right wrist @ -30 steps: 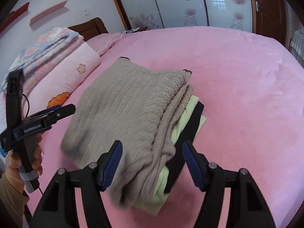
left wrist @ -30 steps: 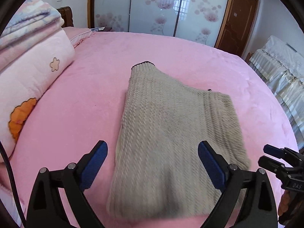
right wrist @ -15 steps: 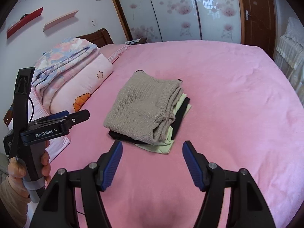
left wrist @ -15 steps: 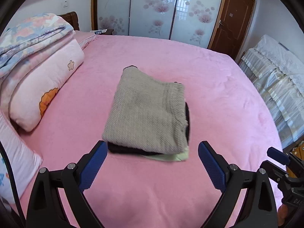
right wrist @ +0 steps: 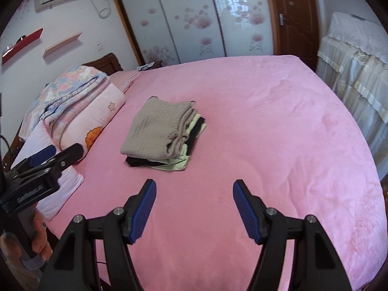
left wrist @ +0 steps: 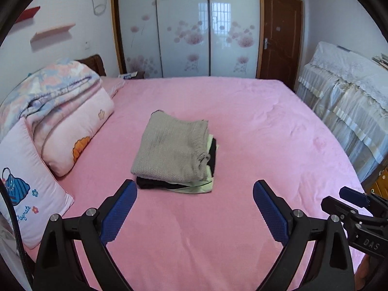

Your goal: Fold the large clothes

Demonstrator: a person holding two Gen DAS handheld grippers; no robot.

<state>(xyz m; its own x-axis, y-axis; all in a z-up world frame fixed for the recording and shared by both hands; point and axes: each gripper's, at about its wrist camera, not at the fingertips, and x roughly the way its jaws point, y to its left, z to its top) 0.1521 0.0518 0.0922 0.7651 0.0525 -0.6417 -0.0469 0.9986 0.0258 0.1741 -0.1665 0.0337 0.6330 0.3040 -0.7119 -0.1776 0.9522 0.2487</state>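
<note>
The sweater (left wrist: 173, 149) lies folded at frame centre on the pink bed (left wrist: 266, 126), topping a small stack with a black piece (left wrist: 155, 183) and a pale green one (left wrist: 197, 188) under it. Both claws stand apart and empty: the left gripper (left wrist: 195, 208) and right gripper (right wrist: 194, 206) sit low in their frames, well short of the stack. The likely trouble is the stack itself: the sweater's rolled right edge overhangs the layers below, so a nudge there could slump it or pull the fold open. Hidden things: how the lower garments are folded, and whether more clothes wait, since nothing unfolded shows. The pillows (left wrist: 72, 133) at left are partly cut off by the frame edge.
</note>
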